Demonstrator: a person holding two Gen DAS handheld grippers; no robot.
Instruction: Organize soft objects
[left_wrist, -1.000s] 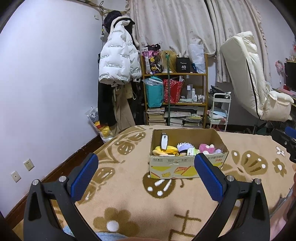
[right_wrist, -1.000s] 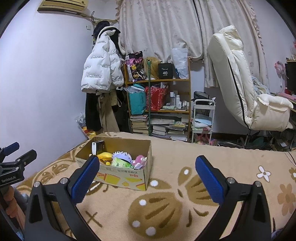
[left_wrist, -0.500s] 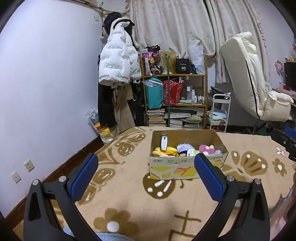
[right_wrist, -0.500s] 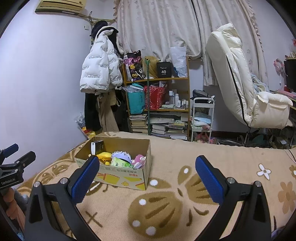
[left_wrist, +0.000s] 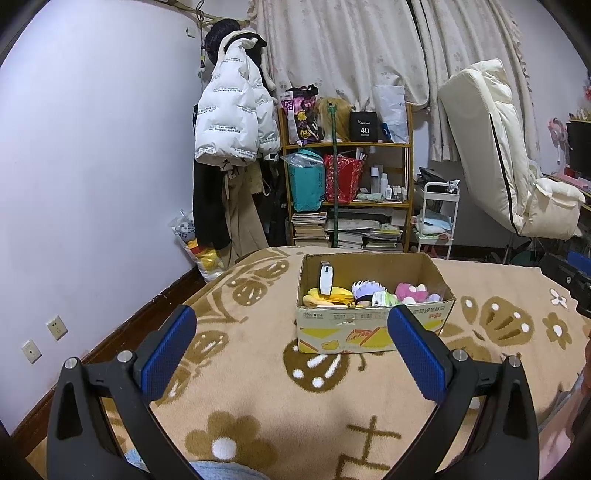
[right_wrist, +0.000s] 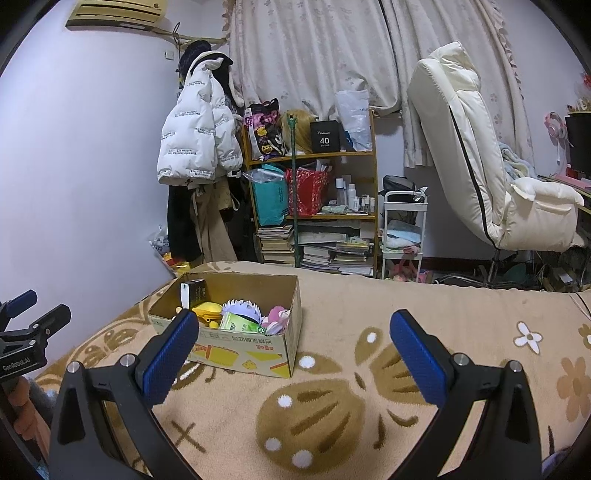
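Observation:
A cardboard box (left_wrist: 373, 332) stands on the tan flower-patterned blanket (left_wrist: 258, 369). In it lie a yellow plush (left_wrist: 327, 295), a white-haired plush (left_wrist: 367, 290), a green packet (left_wrist: 382, 298), a pink plush (left_wrist: 412, 291) and an upright white and black device (left_wrist: 325, 277). My left gripper (left_wrist: 290, 350) is open and empty, a little short of the box. My right gripper (right_wrist: 293, 354) is open and empty, to the right of the box (right_wrist: 236, 350). The left gripper also shows at the left edge of the right wrist view (right_wrist: 26, 339).
Beyond the bed stand a cluttered wooden shelf (left_wrist: 347, 195) with books and bags, a hanging white puffer jacket (left_wrist: 232, 122), a small white cart (left_wrist: 439, 218) and a cream recliner chair (left_wrist: 509, 173). The wall runs along the left.
Both views have shifted slightly; the right gripper has tilted up a little. Both grippers stay open and empty. The box and its contents have not moved.

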